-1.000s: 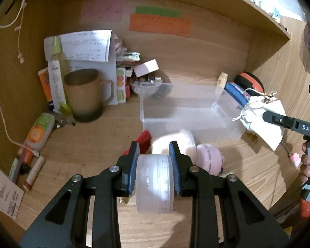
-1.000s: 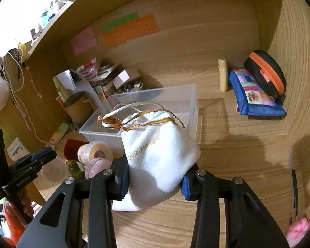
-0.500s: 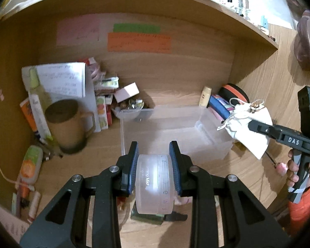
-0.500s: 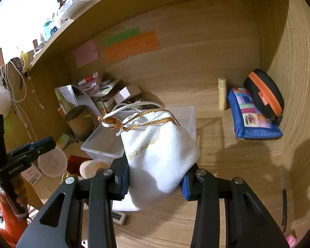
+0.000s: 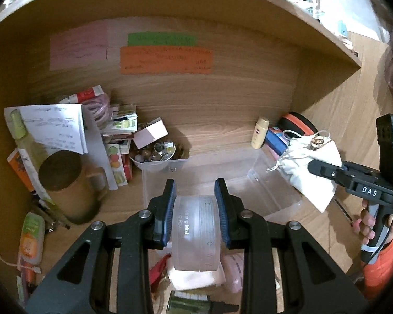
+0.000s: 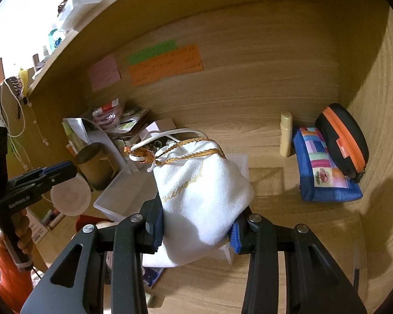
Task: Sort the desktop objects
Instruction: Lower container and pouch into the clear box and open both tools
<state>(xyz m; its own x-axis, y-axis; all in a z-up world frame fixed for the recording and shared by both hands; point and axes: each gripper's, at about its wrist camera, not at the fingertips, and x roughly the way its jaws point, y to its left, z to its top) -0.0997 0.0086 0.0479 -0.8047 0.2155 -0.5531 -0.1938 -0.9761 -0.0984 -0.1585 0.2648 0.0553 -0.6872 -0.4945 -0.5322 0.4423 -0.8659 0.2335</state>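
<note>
Mid-task: left gripper (image 5: pixel 195 204) fingers grip frosted round plastic jar (image 5: pixel 195 231), right gripper (image 6: pixel 195 226) grips white drawstring cloth pouch (image 6: pixel 203 193); clear plastic bin (image 5: pixel 269 180) empty, near-desk clutter left

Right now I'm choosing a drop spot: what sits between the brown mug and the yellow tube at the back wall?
In the left wrist view, the clear plastic bin lies between the brown mug and yellow tube.

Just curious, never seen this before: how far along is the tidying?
Early. The clear bin looks empty. The left gripper holds a frosted jar; the right gripper holds a white drawstring pouch. Left over: pink items and a dark bottle below.
</note>
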